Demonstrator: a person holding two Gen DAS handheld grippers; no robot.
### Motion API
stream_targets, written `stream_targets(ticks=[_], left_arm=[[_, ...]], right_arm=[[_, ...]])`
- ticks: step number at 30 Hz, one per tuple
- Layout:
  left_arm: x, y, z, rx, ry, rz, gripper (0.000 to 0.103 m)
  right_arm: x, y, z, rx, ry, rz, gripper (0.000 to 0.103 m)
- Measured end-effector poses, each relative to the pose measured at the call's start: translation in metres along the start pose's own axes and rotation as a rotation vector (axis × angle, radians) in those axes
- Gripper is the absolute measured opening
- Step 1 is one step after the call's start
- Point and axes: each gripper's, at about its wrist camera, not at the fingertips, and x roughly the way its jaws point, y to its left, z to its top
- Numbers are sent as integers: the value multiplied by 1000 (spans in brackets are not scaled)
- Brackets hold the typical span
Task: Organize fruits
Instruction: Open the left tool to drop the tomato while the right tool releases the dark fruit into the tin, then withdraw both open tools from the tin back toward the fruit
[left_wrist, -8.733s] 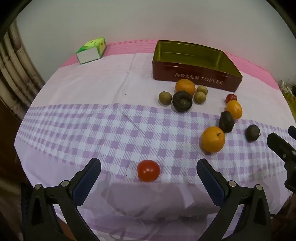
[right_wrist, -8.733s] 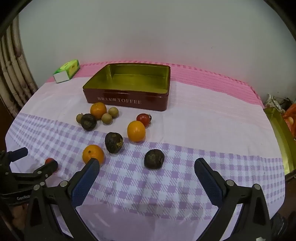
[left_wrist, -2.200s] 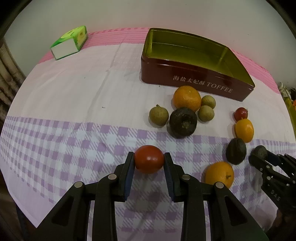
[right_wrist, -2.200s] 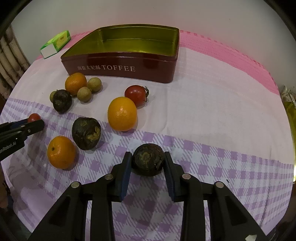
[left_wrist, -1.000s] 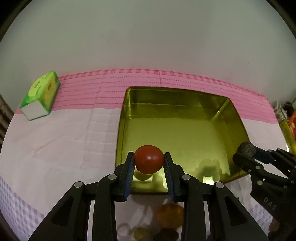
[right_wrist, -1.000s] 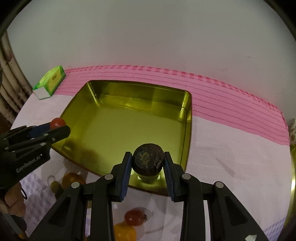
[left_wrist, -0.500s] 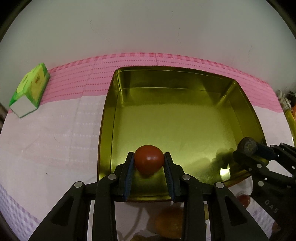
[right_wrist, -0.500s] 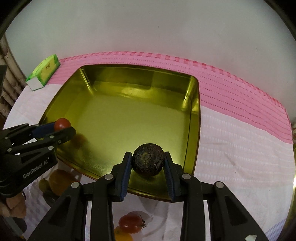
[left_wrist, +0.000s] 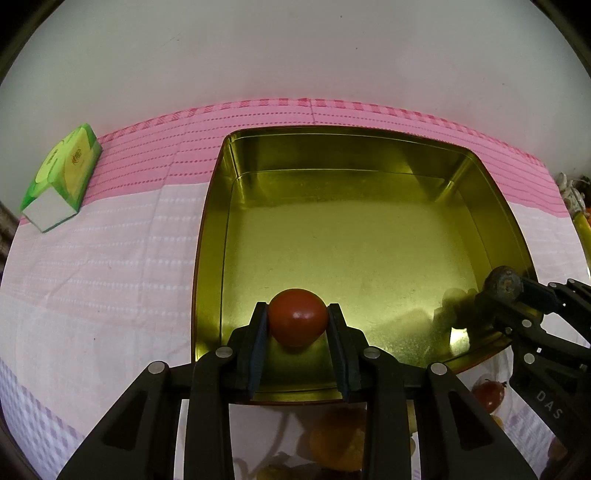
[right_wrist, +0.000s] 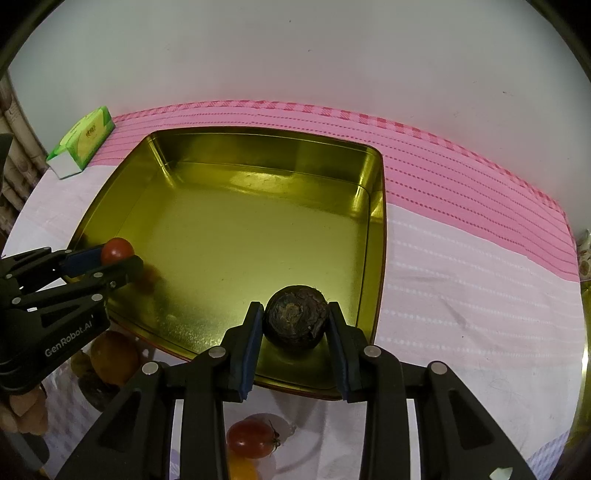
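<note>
A: Holding a red tomato (left_wrist: 297, 322) between its blue pads, the left gripper (left_wrist: 297, 325) hovered over the near left corner of the gold tin (left_wrist: 369, 236), jaws nearly closed and pressing on the fruit.

B: And the right gripper (right_wrist: 295, 325)?

A: It was clamped the same way on a dark, wrinkled fruit (right_wrist: 295, 319), above the tin's near right corner. Neither fruit seemed to touch the tin floor, though the angle made that hard to judge.

B: What else lay on the table?

A: A pink-striped cloth (right_wrist: 461, 192) covered it. A green box (left_wrist: 61, 177) sat at the far left, well apart from the tin. In front of the tin, a second tomato (right_wrist: 253, 437) and an orange (right_wrist: 112, 356) rested on the cloth, partly hidden behind the gripper arms.
</note>
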Motion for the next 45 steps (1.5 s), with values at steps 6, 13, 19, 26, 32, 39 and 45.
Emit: stream_targets(ticks=[6,13,19,26,32,39,45], left_arm=[[0,-1,0,1,0,15,33],[-3,-1,-2,-1,-6,22,34],[-14,0,-4,-8,-19,20,45],[-35,0,-11,-14,-40,23,46],[-64,-3,-24,-9,-76,25,48],[-88,-1,-48,-24,-92,33,49],[-102,2,-82,-48,-85,43,49]], right_arm=[[0,-1,1,-1,-2,3,32],[0,-2,2,-6,-2,7,35],[-8,-5,-1,8,-9,24,38],[-32,-1,-6,12,-47,23,39],[-57,-2,-14,23,-86,21,42],[-79,-8,-32,37,-111,11,42],[-95,-10,-53,51,-120,9,42]])
